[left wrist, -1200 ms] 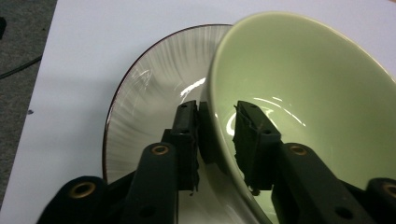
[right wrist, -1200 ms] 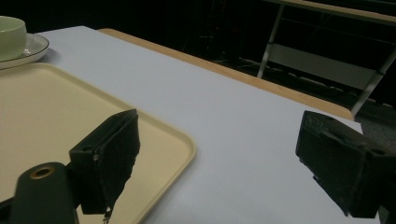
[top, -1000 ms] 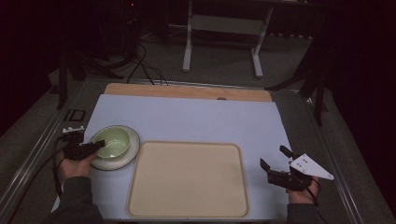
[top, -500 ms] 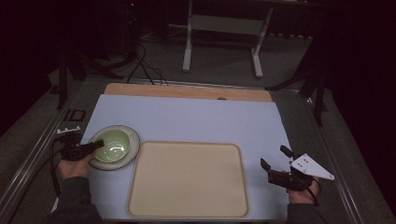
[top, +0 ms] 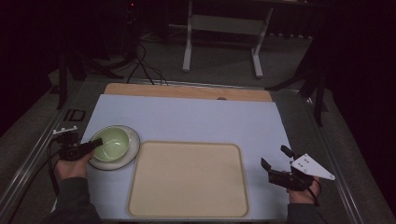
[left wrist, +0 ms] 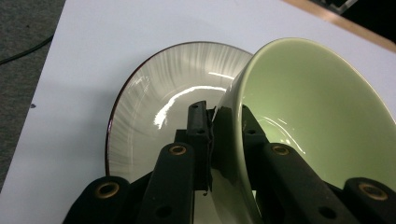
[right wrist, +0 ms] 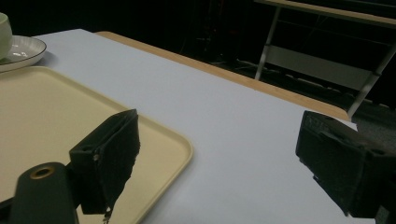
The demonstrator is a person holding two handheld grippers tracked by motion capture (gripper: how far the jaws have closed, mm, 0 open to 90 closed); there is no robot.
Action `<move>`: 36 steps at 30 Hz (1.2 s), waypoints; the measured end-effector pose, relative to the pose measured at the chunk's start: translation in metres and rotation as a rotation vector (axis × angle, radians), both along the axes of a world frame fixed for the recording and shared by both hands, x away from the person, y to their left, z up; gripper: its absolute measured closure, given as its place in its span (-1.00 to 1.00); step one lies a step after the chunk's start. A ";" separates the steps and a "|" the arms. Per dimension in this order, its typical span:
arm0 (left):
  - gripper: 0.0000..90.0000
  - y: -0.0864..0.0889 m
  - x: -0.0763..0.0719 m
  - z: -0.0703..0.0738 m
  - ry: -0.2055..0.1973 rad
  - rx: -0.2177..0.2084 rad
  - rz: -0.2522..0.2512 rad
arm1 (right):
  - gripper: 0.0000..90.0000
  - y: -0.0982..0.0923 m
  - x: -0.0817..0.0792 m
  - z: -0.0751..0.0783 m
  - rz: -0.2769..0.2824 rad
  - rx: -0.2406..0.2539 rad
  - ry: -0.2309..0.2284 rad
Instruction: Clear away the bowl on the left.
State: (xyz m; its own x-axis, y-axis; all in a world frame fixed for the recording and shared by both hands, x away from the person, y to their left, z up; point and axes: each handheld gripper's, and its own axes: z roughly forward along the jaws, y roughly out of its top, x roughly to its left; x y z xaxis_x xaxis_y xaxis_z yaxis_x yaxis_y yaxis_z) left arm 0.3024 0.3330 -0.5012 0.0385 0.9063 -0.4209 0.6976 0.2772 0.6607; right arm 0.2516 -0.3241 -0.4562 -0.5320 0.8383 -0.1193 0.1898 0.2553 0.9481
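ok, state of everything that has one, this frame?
left gripper: shut on the green bowl's rim, one jaw inside, one outside
green bowl: gripped, tilted over the plate, empty
plate: flat on the white mat, under the bowl
tray: flat on the mat, empty
right gripper: open, holding nothing, beside the tray's right edge

Lower left of frame: left black two-jaw gripper point(top: 96, 143) clamped shut, hand point(top: 72, 164) behind. Lower right: right black two-jaw gripper point(top: 275, 158) spread wide.
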 end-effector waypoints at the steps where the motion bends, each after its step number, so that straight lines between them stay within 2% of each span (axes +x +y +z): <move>1: 0.81 0.000 0.000 0.001 -0.001 -0.001 0.001 | -0.70 0.000 0.000 0.000 0.000 0.000 0.000; 19: 0.81 -0.009 -0.005 0.021 -0.077 -0.049 -0.019 | -0.70 0.000 0.000 0.000 -0.001 0.005 0.000; 28: 0.81 -0.018 -0.007 0.034 -0.109 -0.042 -0.049 | -0.70 -0.001 0.000 0.001 -0.004 0.008 -0.005; 36: 0.81 -0.022 -0.008 0.038 -0.124 -0.048 -0.053 | -0.70 -0.001 -0.001 0.001 -0.005 0.009 -0.007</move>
State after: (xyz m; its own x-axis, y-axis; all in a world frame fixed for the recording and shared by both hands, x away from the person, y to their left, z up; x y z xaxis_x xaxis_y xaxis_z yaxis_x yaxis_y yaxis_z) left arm 0.2944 0.3110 -0.4630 0.1407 0.8803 -0.4531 0.6259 0.2754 0.7296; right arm 0.2511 -0.3253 -0.4555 -0.5273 0.8418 -0.1152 0.1847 0.2458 0.9516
